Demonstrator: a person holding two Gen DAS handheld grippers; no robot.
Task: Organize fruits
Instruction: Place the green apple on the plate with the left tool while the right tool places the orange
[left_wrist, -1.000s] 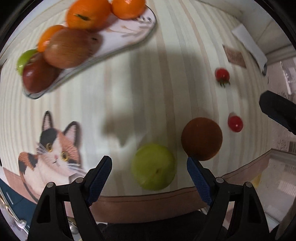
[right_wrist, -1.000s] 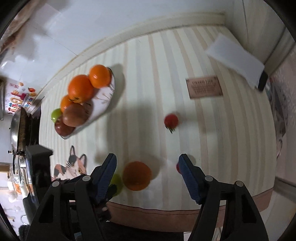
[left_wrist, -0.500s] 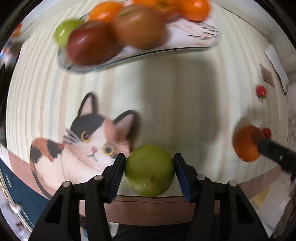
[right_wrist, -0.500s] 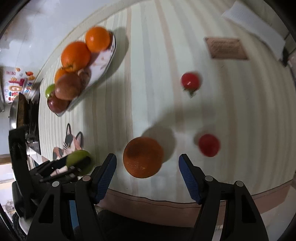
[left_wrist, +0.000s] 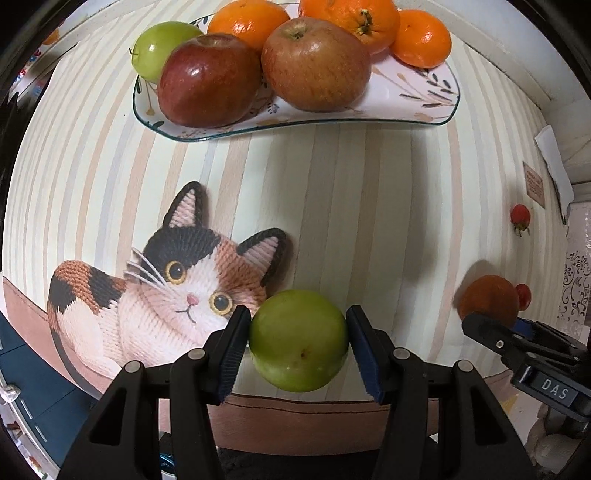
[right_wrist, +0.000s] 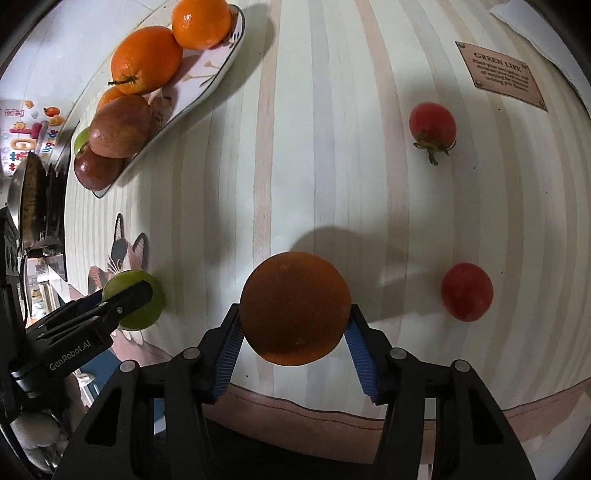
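My left gripper (left_wrist: 297, 343) points down at the striped table and is shut on a green apple (left_wrist: 299, 339), both blue pads pressing its sides. The same apple (right_wrist: 147, 314) shows at the left of the right wrist view. My right gripper (right_wrist: 293, 328) has its jaws closing on an orange (right_wrist: 295, 306), and both pads touch its sides. The patterned plate (left_wrist: 406, 122) at the back holds several apples and oranges. Two red tomatoes (right_wrist: 432, 123) (right_wrist: 467, 291) lie loose on the table to the right.
A cat-shaped mat (left_wrist: 166, 295) lies under and left of the green apple. A brown label (right_wrist: 502, 74) and a white paper (left_wrist: 554, 166) sit at the far right. A pan (right_wrist: 29, 192) stands off the table's left end. The table's brown front edge is close below both grippers.
My left gripper closed on the green apple and carried it left, over the cat mat and nearer the plate. My right gripper came down around the orange and narrowed its jaws onto it.
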